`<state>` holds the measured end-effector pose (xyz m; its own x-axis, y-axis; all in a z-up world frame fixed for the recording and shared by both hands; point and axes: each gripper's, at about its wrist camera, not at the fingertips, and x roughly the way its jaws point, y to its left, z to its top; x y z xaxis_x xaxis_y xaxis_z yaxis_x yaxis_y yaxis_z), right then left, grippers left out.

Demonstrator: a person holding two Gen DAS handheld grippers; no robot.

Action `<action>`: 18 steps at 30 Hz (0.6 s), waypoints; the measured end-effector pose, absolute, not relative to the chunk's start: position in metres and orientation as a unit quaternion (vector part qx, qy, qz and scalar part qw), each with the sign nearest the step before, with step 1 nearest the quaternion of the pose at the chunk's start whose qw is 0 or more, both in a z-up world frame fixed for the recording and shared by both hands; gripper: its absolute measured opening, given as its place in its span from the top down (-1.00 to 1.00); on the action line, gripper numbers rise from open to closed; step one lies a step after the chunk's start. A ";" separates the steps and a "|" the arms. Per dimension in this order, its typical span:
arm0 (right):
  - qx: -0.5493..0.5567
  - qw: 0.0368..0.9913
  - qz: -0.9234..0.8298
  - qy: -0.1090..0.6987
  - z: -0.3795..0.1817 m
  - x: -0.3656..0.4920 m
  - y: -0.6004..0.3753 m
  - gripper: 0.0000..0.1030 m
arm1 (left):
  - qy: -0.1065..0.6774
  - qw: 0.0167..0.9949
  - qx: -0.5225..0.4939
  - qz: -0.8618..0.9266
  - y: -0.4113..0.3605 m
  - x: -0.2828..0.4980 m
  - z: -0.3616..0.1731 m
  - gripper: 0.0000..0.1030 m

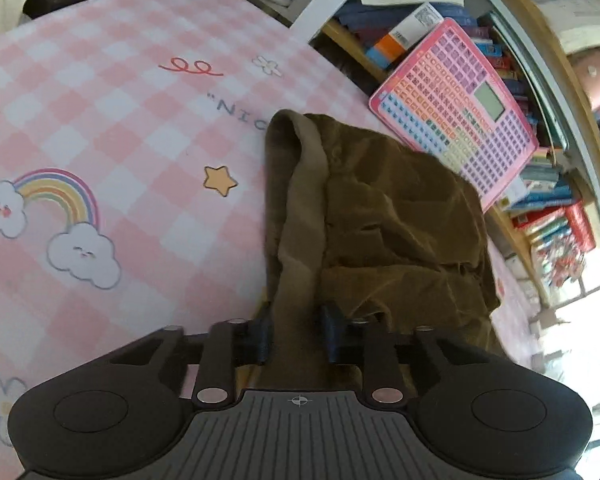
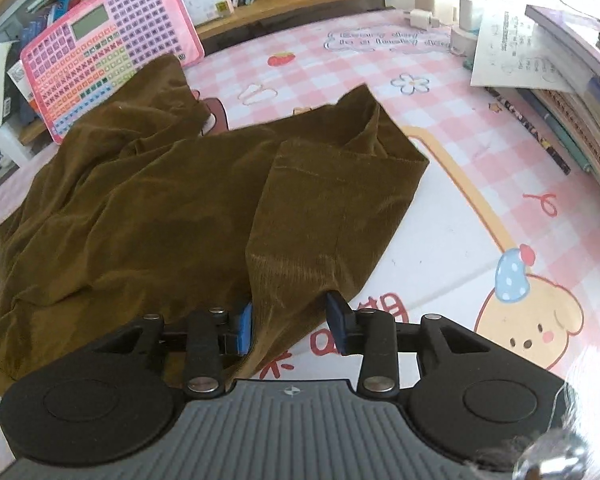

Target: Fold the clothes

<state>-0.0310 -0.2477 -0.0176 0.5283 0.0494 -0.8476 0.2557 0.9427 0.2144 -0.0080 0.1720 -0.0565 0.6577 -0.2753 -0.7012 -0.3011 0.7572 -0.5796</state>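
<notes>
An olive-brown corduroy garment (image 2: 148,208) lies rumpled on the pink checked tablecloth (image 2: 480,200). In the left wrist view the garment (image 1: 384,216) hangs lifted, and its waistband strip runs down between my left gripper's (image 1: 298,330) fingers, which pinch it. In the right wrist view a folded-over edge of the cloth passes between my right gripper's (image 2: 292,320) blue pads (image 2: 338,322). The left pad touches the fabric. The right pad stands slightly apart from it.
A pink keyboard toy (image 2: 108,48) leans on the bookshelf (image 1: 540,200) behind the garment. Stacked books and papers (image 2: 572,80) sit at the table's right, chargers (image 2: 440,16) at the back. The tablecloth (image 1: 100,140) stretches left of the garment.
</notes>
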 end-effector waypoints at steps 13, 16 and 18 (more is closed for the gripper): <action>0.140 0.872 0.011 0.469 -0.013 -0.033 -0.225 0.07 | 0.380 0.905 -0.146 0.125 0.227 -0.032 -0.028 0.78; 0.145 0.871 0.004 0.469 -0.011 -0.032 -0.227 0.07 | 0.389 0.892 -0.163 0.165 0.241 -0.048 -0.039 0.77; 0.136 0.875 0.000 0.466 -0.008 -0.031 -0.224 0.07 | 0.368 0.898 -0.172 0.168 0.241 -0.055 -0.031 0.77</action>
